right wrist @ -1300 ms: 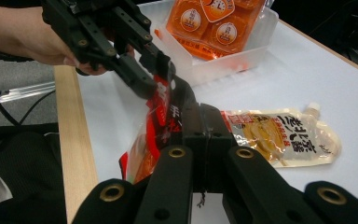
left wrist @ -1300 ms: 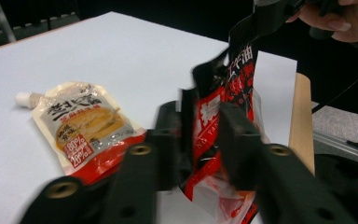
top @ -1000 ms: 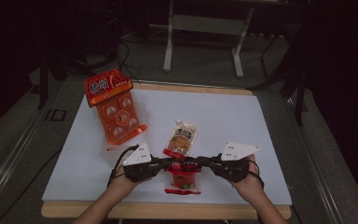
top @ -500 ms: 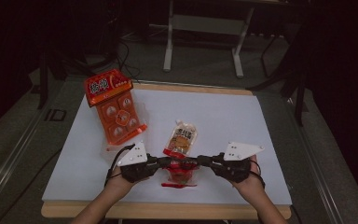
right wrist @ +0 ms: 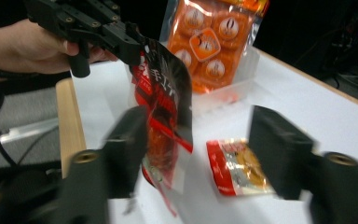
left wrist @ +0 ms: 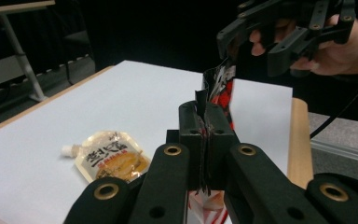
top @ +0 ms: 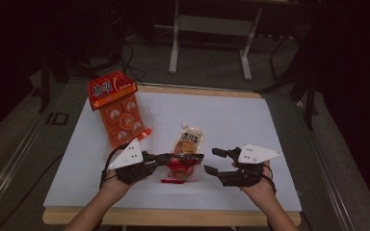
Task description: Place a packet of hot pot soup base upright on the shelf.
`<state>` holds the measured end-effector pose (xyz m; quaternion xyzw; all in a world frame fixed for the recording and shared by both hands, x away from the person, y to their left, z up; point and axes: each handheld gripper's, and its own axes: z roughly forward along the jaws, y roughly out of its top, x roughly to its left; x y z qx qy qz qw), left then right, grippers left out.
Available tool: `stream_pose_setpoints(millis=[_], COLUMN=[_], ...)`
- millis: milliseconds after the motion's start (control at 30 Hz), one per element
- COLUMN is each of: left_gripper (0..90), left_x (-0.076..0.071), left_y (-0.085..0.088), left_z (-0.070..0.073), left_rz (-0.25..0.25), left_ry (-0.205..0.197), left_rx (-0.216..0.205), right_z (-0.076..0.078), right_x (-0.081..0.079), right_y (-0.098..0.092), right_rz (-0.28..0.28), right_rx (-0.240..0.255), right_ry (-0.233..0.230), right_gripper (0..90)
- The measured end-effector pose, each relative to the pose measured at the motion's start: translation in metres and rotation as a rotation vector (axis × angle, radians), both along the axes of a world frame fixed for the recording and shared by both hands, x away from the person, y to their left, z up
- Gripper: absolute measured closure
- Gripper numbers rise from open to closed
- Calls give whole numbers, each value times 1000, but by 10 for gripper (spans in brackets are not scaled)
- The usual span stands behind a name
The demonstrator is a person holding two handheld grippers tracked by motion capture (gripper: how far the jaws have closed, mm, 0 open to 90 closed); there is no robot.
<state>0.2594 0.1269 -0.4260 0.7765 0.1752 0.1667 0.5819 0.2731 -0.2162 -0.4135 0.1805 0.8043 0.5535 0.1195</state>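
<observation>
**Soft red bag hangs from one tool**

Your left tool point(top: 173, 159) pinches the top edge of the red and black bag point(right wrist: 165, 112), holding it just above the desk point(top: 279, 130). Your right tool point(top: 217, 166) is open, close beside it. The bag looks thin, light and floppy, so grab its flat edge, not the puffy middle.

A red-and-black packet point(top: 183, 165) hangs near the table's near edge, one top edge pinched in the left gripper point(top: 166, 159), its torn strip dangling below. Just behind it a yellow spouted pouch point(top: 189, 141) lies flat. An orange multi-cup pack point(top: 118, 111) rests far left.
</observation>
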Motion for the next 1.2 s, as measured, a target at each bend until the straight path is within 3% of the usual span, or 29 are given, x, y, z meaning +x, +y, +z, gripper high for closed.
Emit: stream_pose_setpoints(millis=[67,200,300,533,667,1067,1200], left_gripper=[889,889,889,889,888,887,887], left_x=[0,0,2,6,11,27,33], left_y=[5,16,25,45,60,95,105], left_z=[6,16,23,36,40,34,28], left_rz=[6,32,50,107,112,173,175], left_ry=[-14,-33,-45,-84,-95,-131,-120], left_rx=[-8,-17,-13,-14,-23,0,10], right_z=[0,-3,-6,-10,-10,-12,-13], right_x=[2,6,8,9,9,9,10], right_y=[-2,-6,-10,-13,-13,-11,-11], right_rz=[-3,0,6,-9,-7,0,-2], right_rx=[7,46,66,62,65,71,69], right_ry=[5,31,53,55,56,64,68], right_gripper=[212,143,140,141,143,148,149])
